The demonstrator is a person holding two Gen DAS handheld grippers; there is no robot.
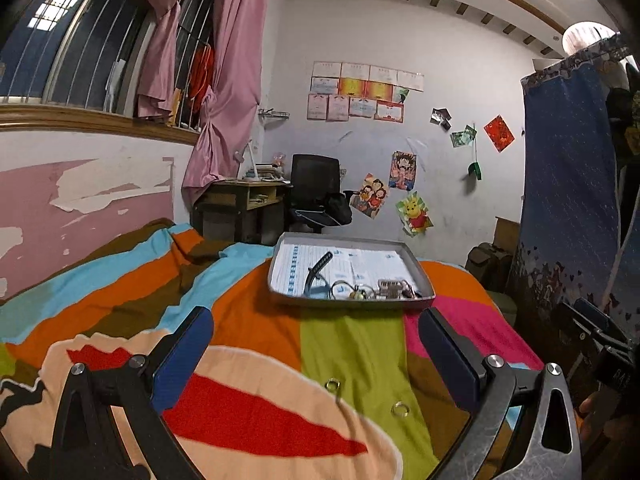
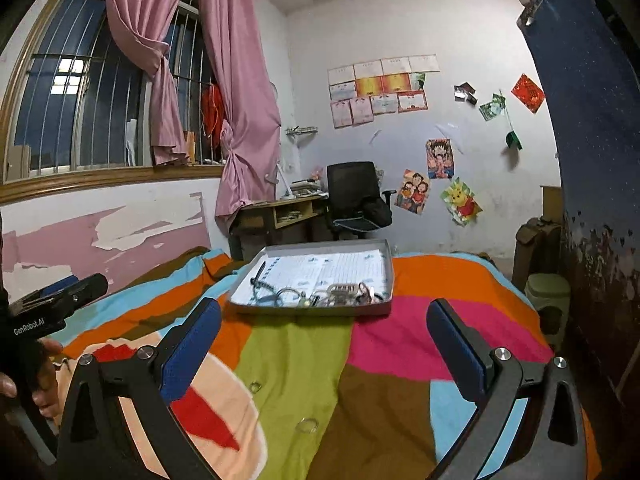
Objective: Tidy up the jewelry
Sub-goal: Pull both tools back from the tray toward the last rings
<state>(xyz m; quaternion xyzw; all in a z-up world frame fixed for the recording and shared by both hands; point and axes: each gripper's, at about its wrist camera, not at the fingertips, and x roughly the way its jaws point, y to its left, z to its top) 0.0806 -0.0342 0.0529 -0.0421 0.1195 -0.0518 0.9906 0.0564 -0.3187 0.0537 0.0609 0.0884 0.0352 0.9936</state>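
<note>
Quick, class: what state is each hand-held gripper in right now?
Left hand-held gripper: open, holding nothing.
Right hand-held gripper: open, holding nothing.

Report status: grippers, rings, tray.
Left gripper open, empty. Right gripper open, empty. Two rings loose on the blanket, short of the tray of jewelry. Nothing in the way.
</note>
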